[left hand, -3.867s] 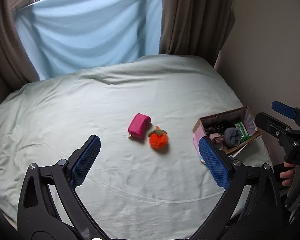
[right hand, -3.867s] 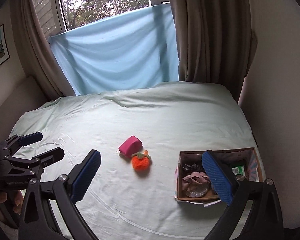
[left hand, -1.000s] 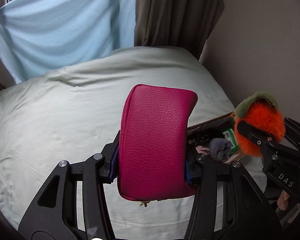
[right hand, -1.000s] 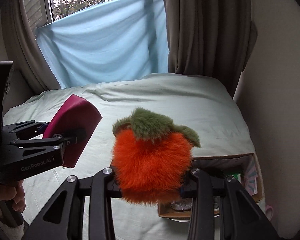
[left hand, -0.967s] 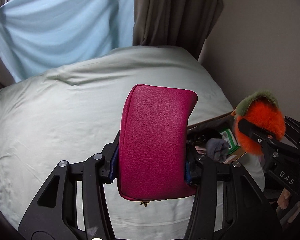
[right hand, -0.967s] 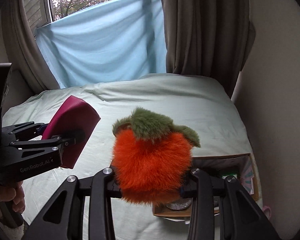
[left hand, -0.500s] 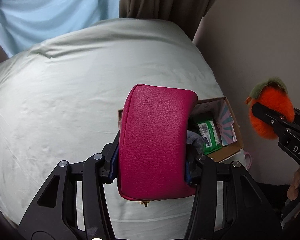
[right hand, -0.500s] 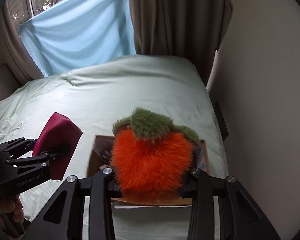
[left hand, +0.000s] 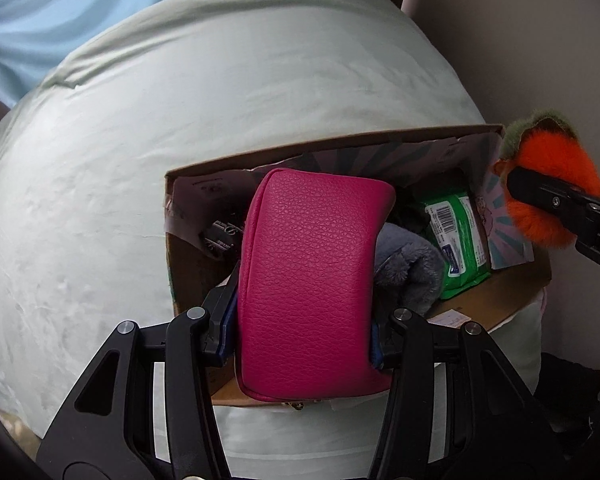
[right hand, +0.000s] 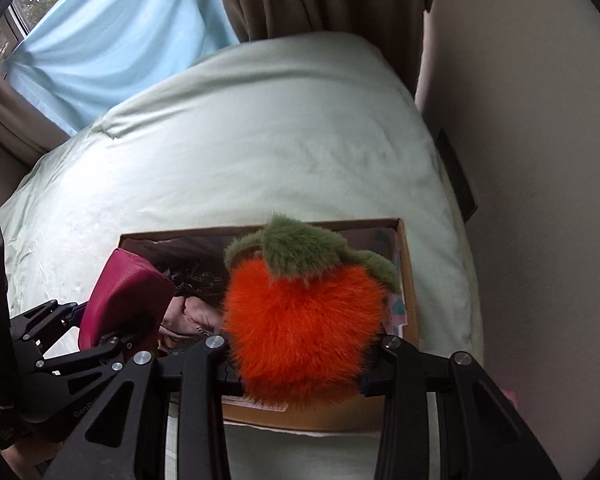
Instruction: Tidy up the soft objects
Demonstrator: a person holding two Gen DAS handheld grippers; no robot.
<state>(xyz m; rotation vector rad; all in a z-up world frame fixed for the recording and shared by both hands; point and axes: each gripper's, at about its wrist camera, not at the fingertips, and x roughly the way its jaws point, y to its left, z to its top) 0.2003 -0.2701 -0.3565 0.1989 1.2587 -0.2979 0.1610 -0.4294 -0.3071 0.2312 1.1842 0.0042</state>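
My left gripper (left hand: pixel 304 320) is shut on a magenta leather pouch (left hand: pixel 312 276), which hangs over the left half of an open cardboard box (left hand: pixel 172 216). My right gripper (right hand: pixel 296 364) is shut on a fluffy orange plush fruit (right hand: pixel 300 320) with a green leaf top, held over the box's right half (right hand: pixel 406 280). The plush fruit (left hand: pixel 548 192) also shows at the right edge of the left wrist view, and the pouch (right hand: pixel 128 296) at the left of the right wrist view. Both pairs of pads are mostly hidden by what they hold.
The box holds a grey fuzzy item (left hand: pixel 412 264), a green wipes pack (left hand: pixel 456 240), dark clips (right hand: pixel 192 276) and a pinkish item (right hand: pixel 196 312). It sits at the bed's near right corner on a pale green sheet (left hand: pixel 180 120). A wall (right hand: pixel 540 160) stands close on the right.
Both grippers have come down and forward with their loads, from above the bed to right over the box, which now fills much more of each view.
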